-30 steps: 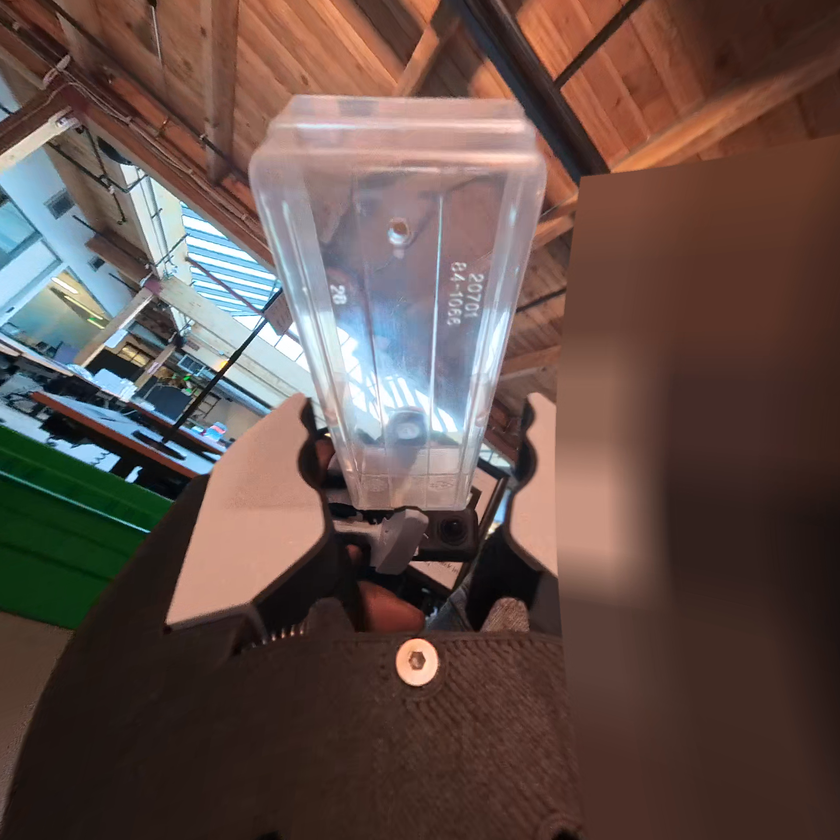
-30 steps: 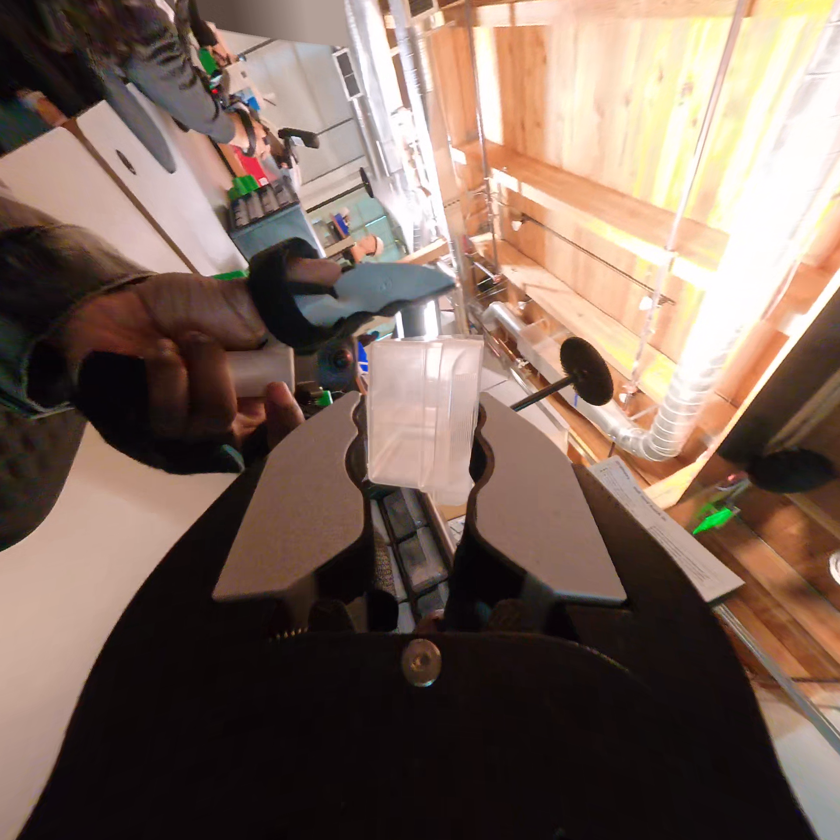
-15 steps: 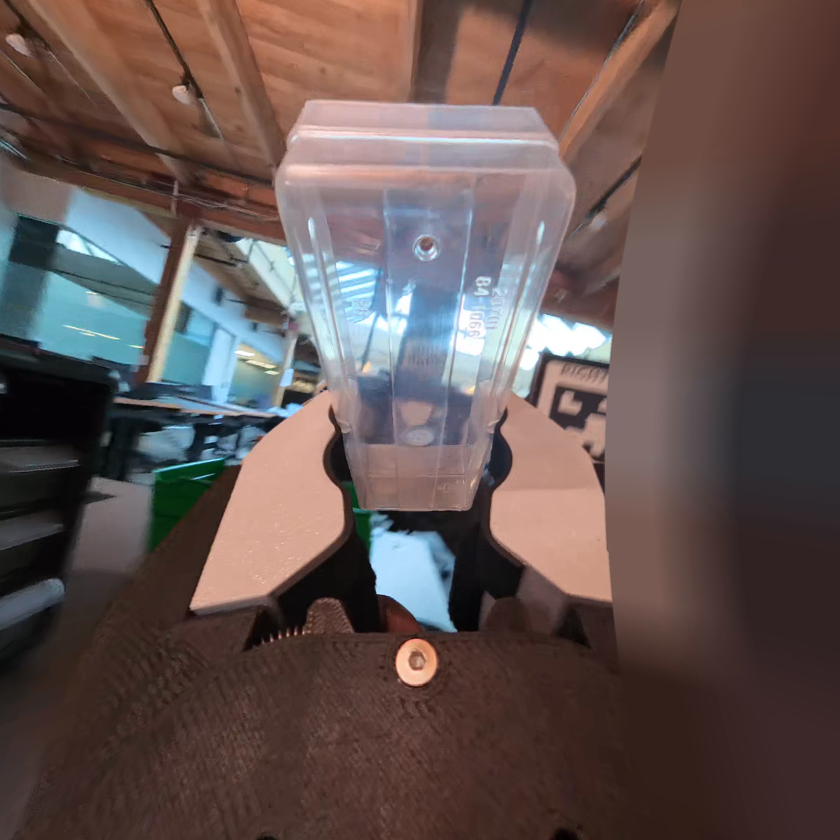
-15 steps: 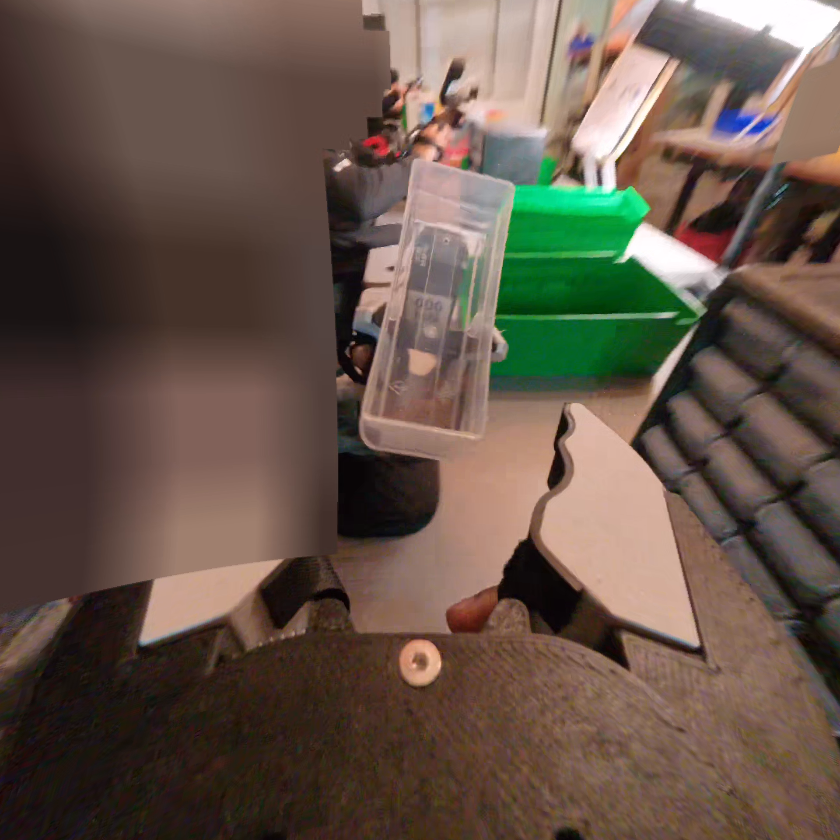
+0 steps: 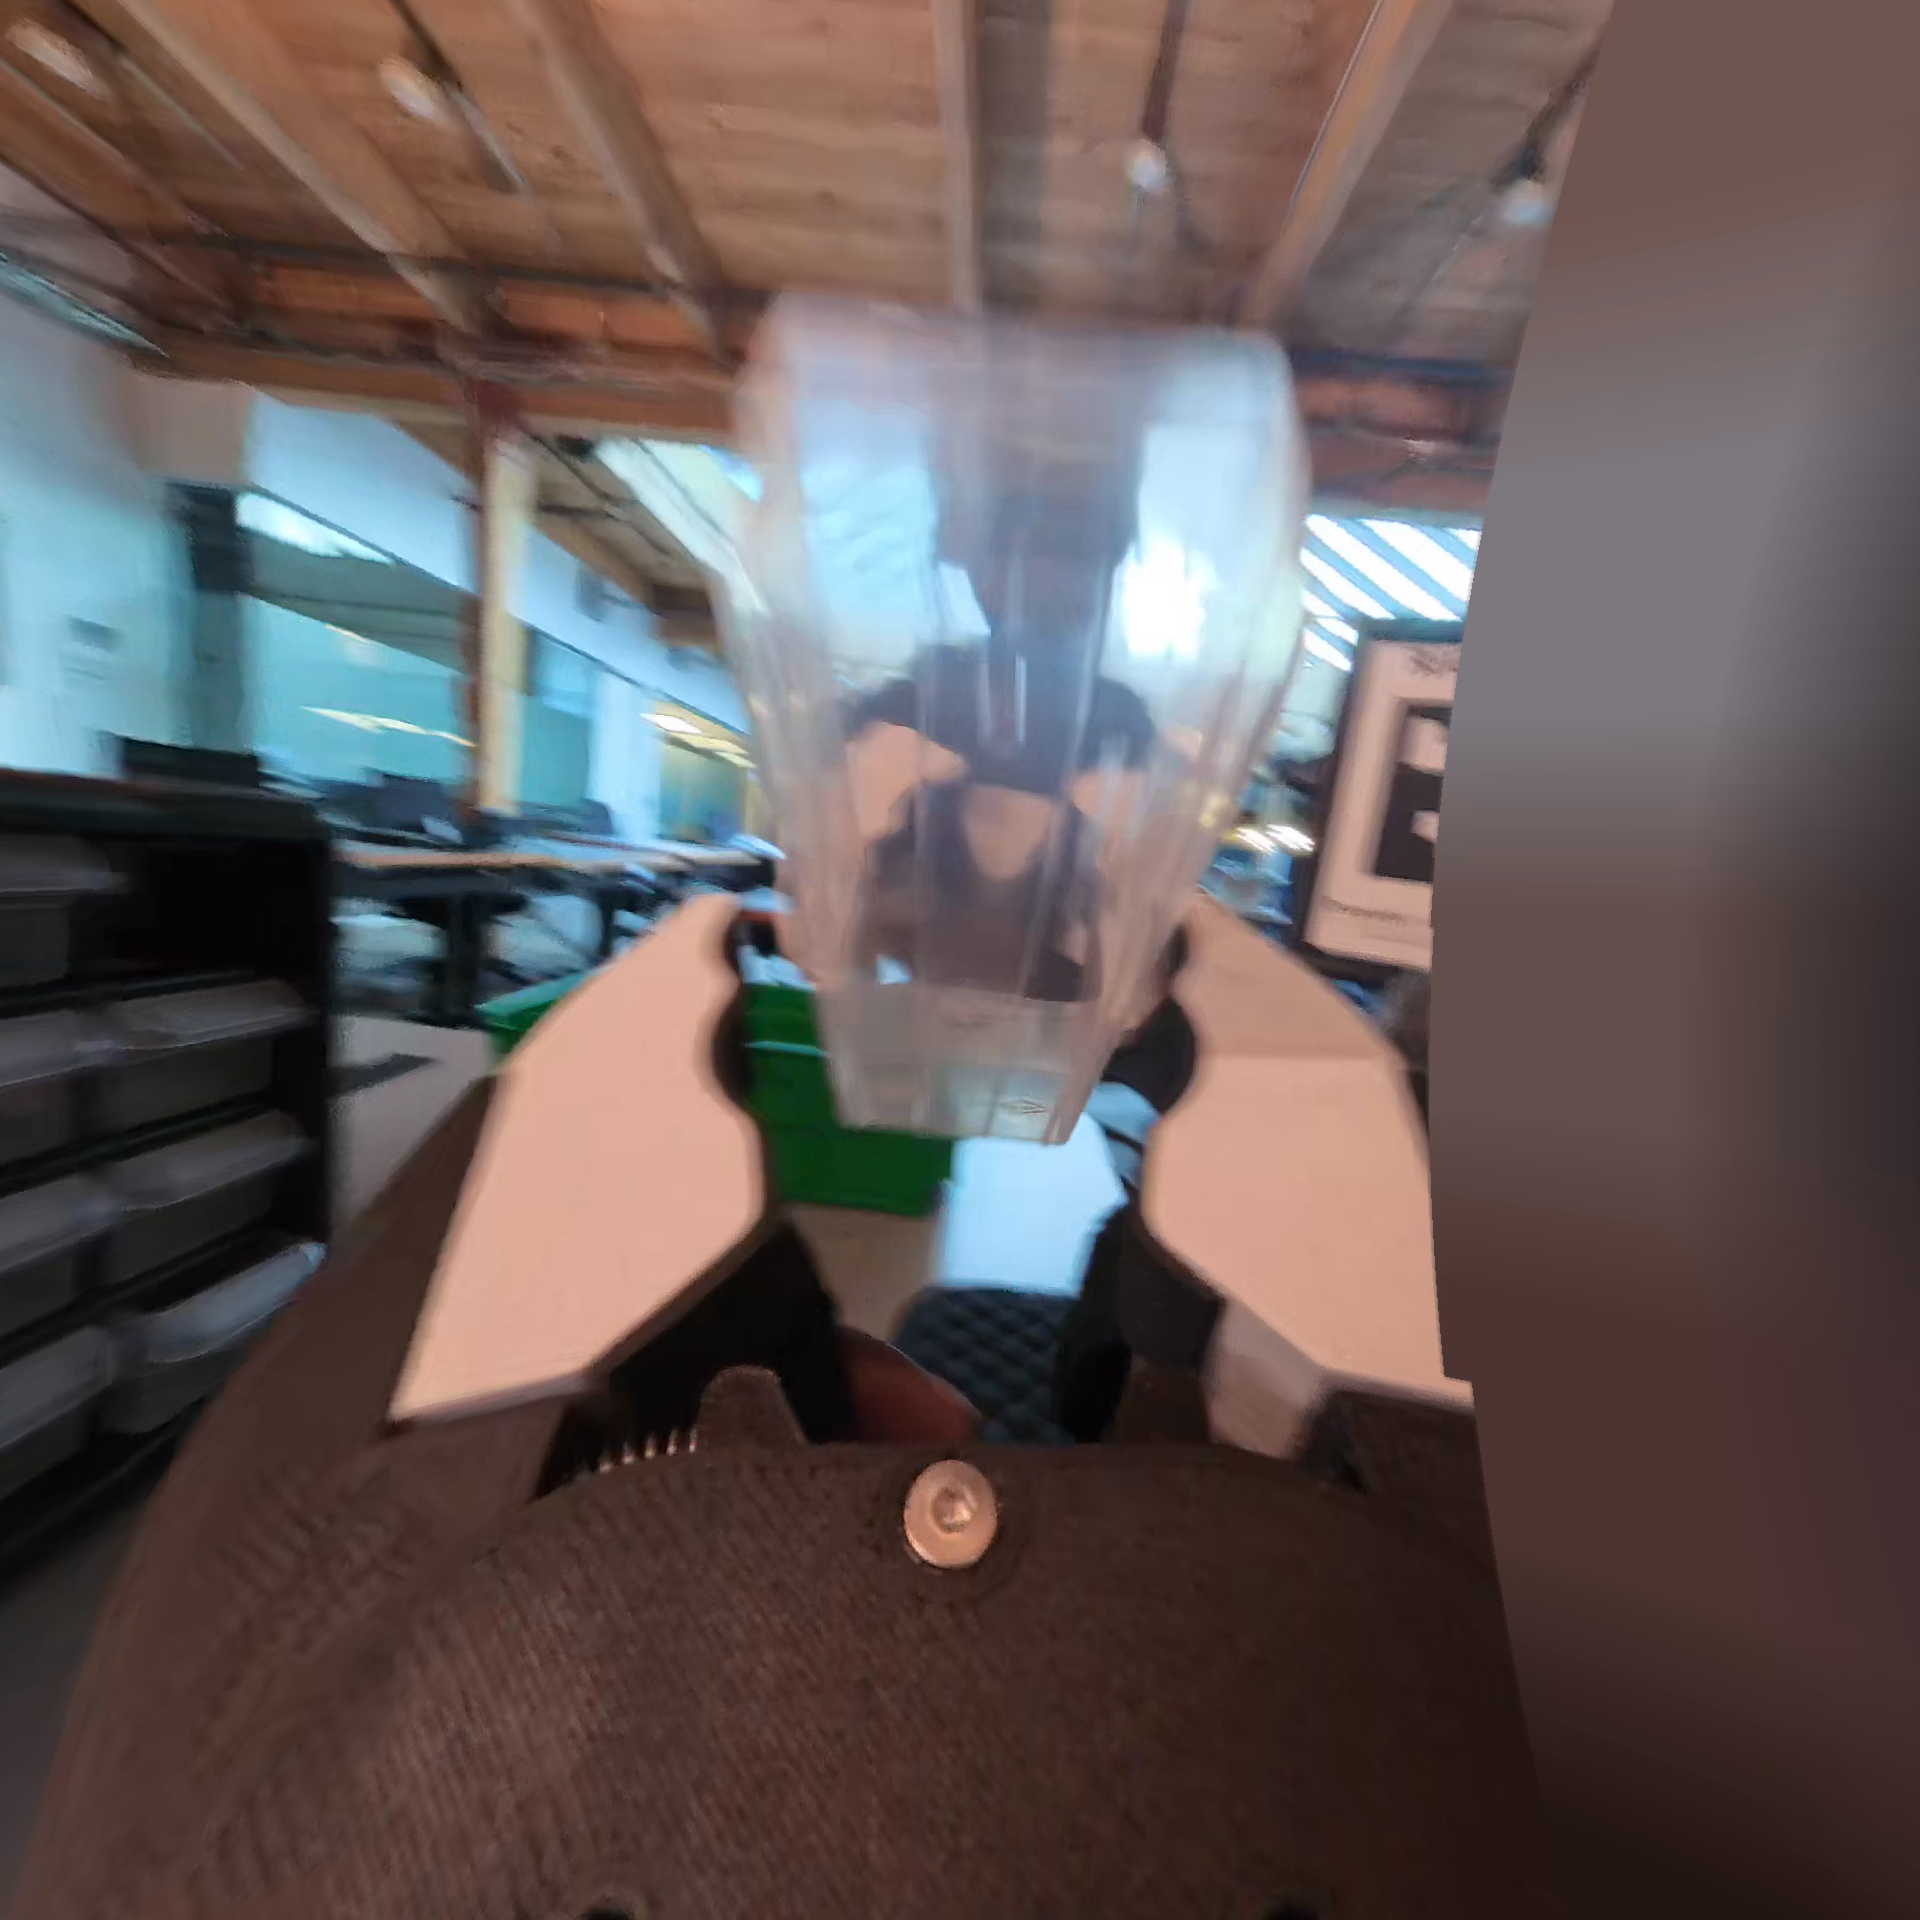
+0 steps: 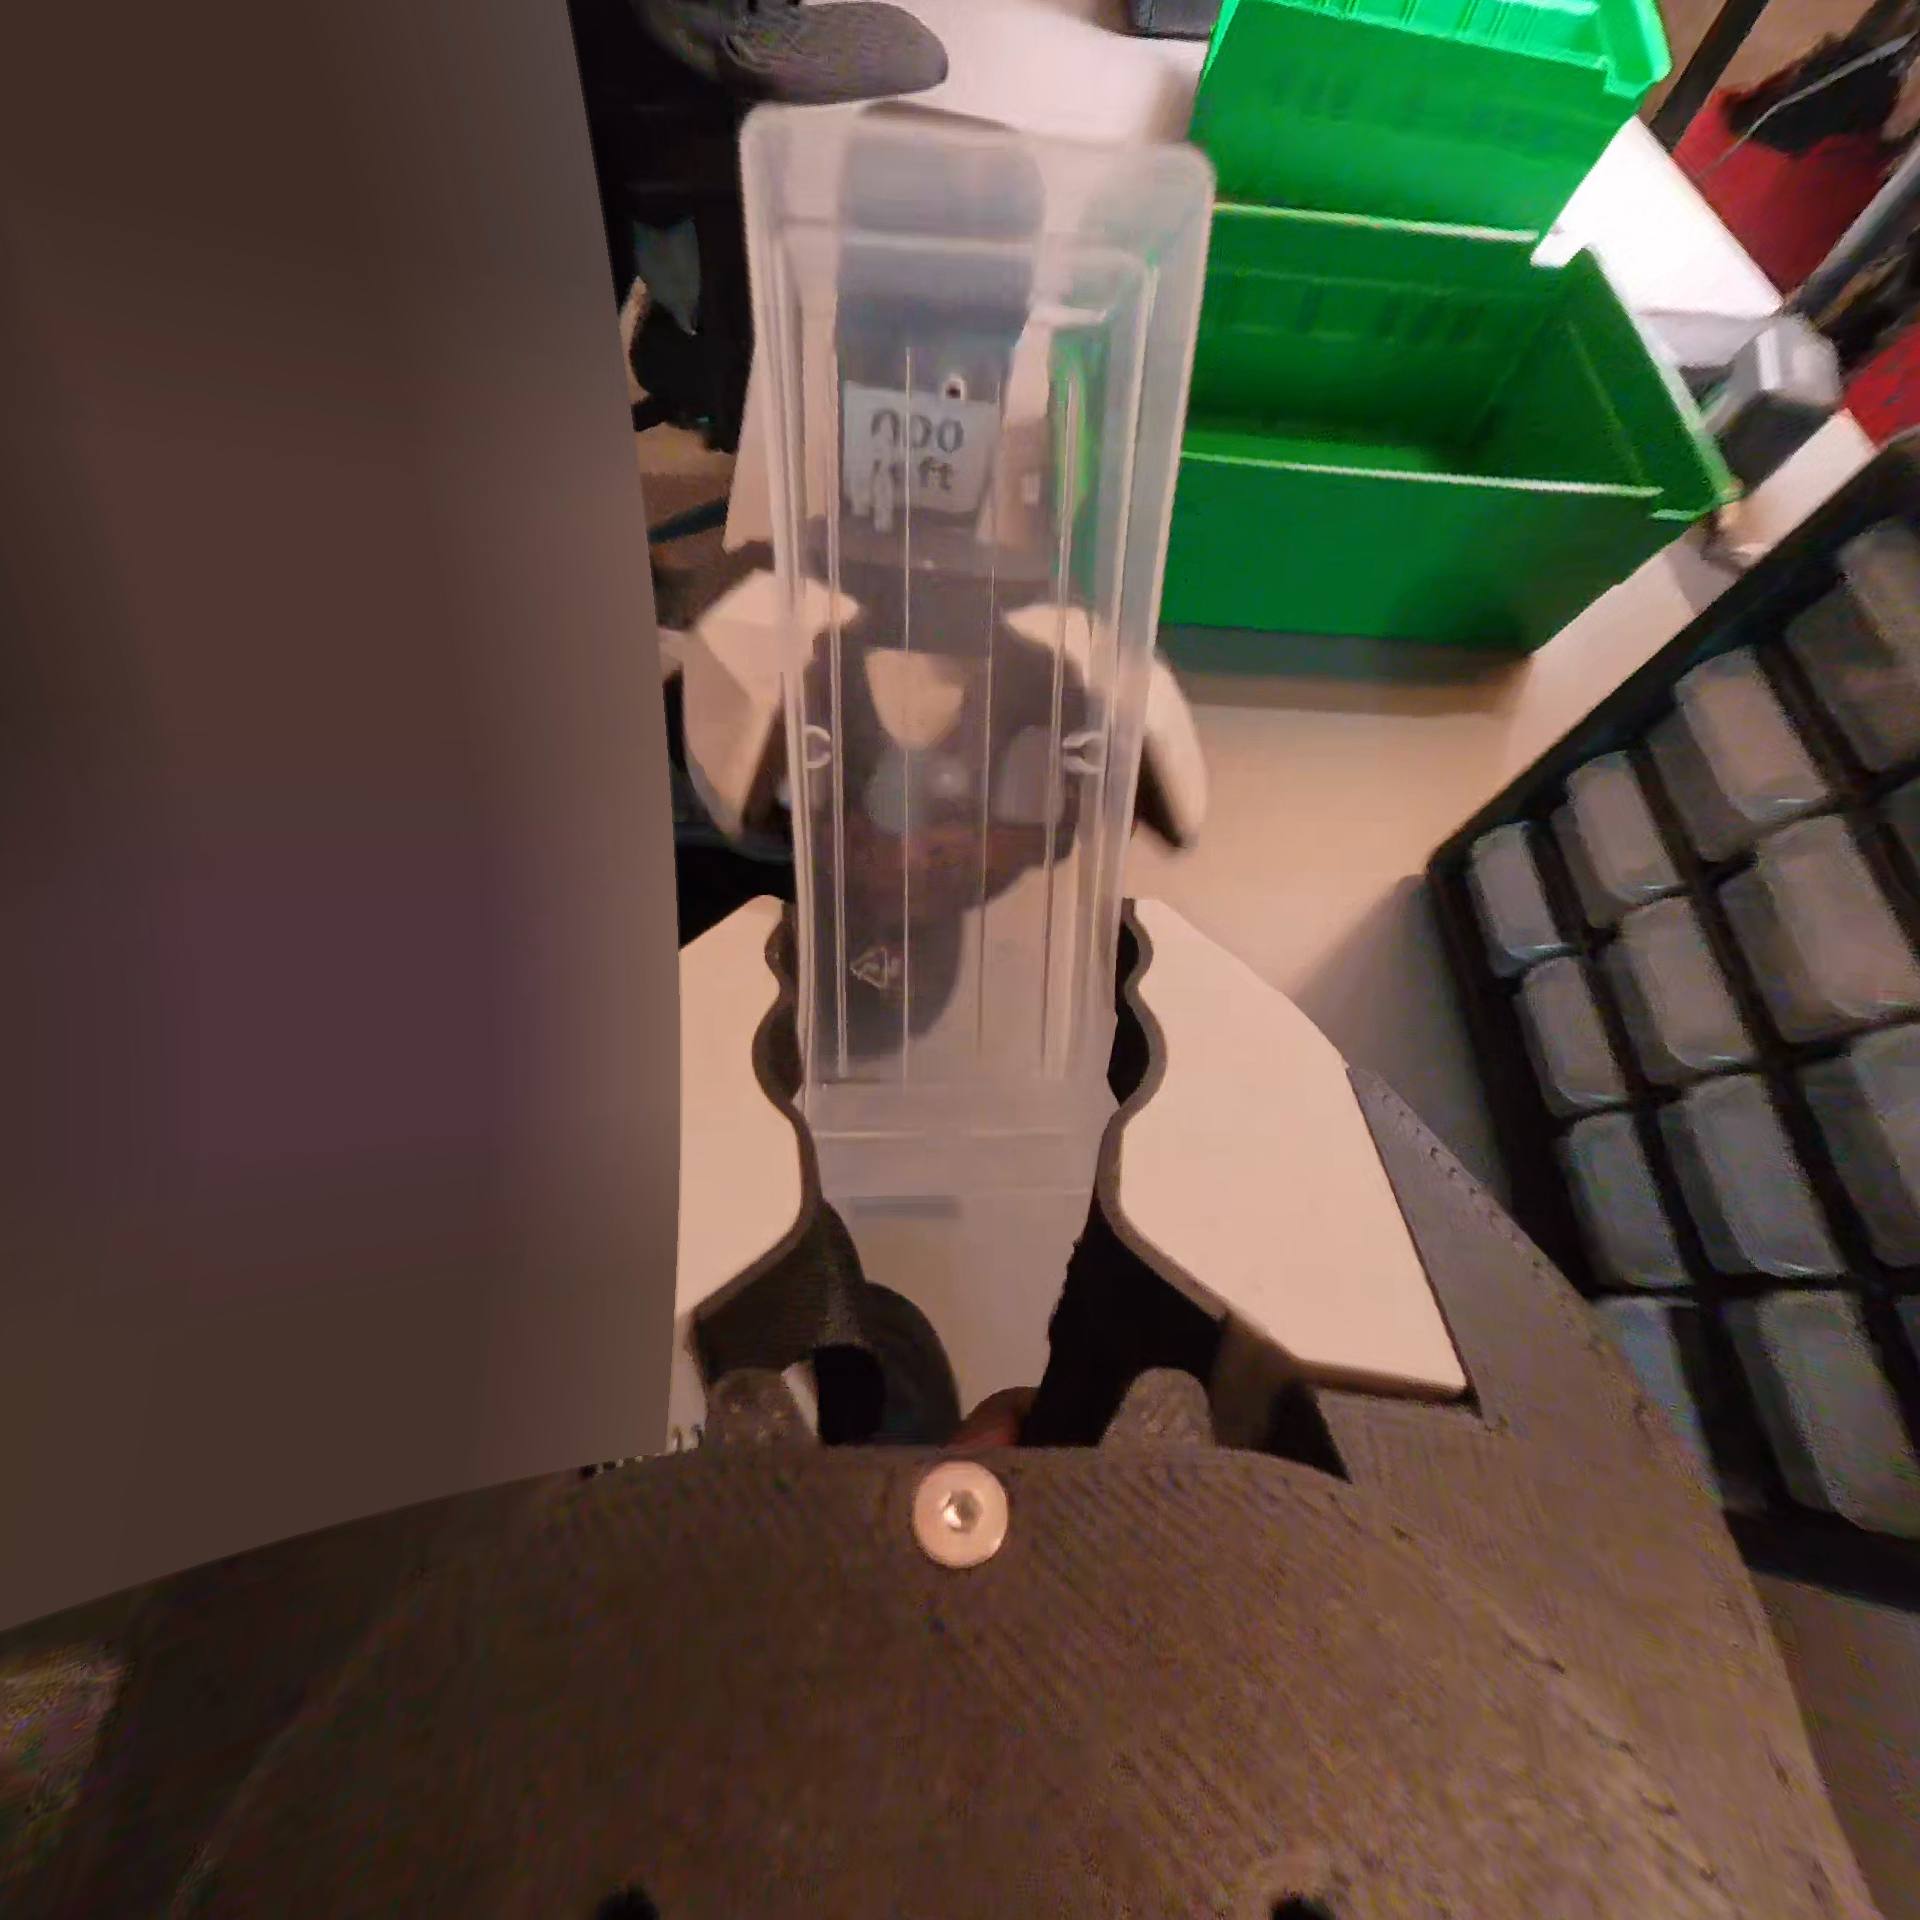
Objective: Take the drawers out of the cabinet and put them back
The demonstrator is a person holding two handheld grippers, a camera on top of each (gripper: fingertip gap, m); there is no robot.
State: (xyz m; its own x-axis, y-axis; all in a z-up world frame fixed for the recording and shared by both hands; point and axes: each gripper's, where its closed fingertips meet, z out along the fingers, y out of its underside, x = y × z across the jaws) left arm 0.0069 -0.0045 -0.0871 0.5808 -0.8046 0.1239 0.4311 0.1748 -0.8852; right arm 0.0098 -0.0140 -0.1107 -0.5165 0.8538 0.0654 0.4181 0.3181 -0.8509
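One clear plastic drawer (image 6: 971,312) is held in the air between both grippers. My right gripper (image 6: 956,935) is shut on one end of it, with both fingers pressed against its sides. My left gripper (image 5: 956,920) is at the other end of the drawer (image 5: 1018,675), with its jaws open and a small gap on each side. Its light fingers (image 6: 727,675) show spread beside the drawer in the right wrist view. The black cabinet (image 6: 1714,987) with several grey drawers lies to the right, and also shows at the left of the left wrist view (image 5: 156,1091). The left wrist view is blurred.
Green bins (image 6: 1403,416) stand on the beige table (image 6: 1299,748) behind the drawer, and one shows in the left wrist view (image 5: 831,1143). A dark shoe (image 6: 810,42) is at the top. A framed black-and-white sign (image 5: 1392,790) stands far right.
My right gripper was open beside the drawer and has now closed on its end. My left gripper was shut on the drawer and has now widened. Both views have swung.
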